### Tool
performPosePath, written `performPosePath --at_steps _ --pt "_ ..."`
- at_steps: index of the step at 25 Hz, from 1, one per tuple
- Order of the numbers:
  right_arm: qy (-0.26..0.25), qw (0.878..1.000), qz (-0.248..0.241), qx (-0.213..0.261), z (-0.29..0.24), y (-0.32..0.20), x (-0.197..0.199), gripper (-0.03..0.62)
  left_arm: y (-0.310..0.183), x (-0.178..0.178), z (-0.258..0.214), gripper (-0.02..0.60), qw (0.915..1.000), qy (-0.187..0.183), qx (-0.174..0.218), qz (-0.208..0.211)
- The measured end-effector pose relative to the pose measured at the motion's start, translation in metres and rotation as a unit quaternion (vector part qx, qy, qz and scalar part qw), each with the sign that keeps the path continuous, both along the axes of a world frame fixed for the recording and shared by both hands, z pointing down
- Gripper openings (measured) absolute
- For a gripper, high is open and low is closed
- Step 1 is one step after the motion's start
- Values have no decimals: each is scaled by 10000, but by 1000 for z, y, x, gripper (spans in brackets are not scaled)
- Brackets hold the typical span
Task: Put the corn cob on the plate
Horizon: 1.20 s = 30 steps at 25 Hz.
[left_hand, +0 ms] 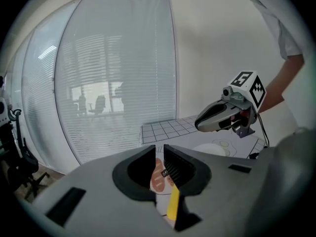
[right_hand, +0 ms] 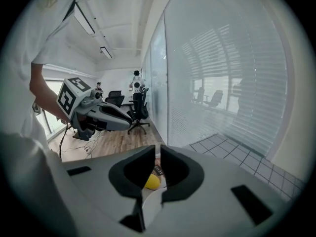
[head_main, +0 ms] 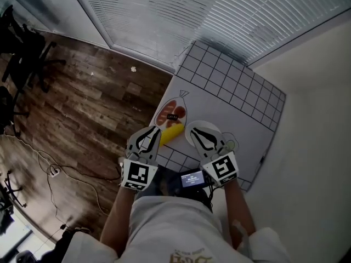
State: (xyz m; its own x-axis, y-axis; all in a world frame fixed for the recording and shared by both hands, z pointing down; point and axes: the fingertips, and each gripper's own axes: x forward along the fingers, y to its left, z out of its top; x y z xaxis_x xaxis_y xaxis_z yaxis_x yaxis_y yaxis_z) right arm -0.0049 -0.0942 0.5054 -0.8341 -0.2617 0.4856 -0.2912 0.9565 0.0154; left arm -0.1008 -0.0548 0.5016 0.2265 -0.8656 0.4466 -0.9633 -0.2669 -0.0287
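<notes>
Corn cob (head_main: 171, 133) lies on the gridded tabletop (head_main: 241, 92), just left of the white plate (head_main: 208, 124) and near side of an oval meat packet (head_main: 171, 113). Left gripper (left_hand: 159, 150) and right gripper (right_hand: 158, 152): jaws a narrow slit apart, nothing gripped.

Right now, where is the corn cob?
In the head view, the corn cob lies on the gridded mat, just below the food packet and left of the white plate.
</notes>
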Motion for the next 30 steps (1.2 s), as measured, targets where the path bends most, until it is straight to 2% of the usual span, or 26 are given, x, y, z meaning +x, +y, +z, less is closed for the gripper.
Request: performPosePath --at_steps 9,19,25,30 --pt "535 9956 -655 -392 35 13 -8 100 6 5 25 109 9991 131 -386 72" --pt "885 9883 -1064 -637 69 18 -15 130 21 12 68 141 9949 35 -966 274" --pt "1147 9802 -1417 -770 89 26 -19 156 27 18 90 172 9910 498 -1229 193" --pt "1407 9724 -1712 -729 102 26 -23 191 32 27 109 193 9872 365 -1490 435"
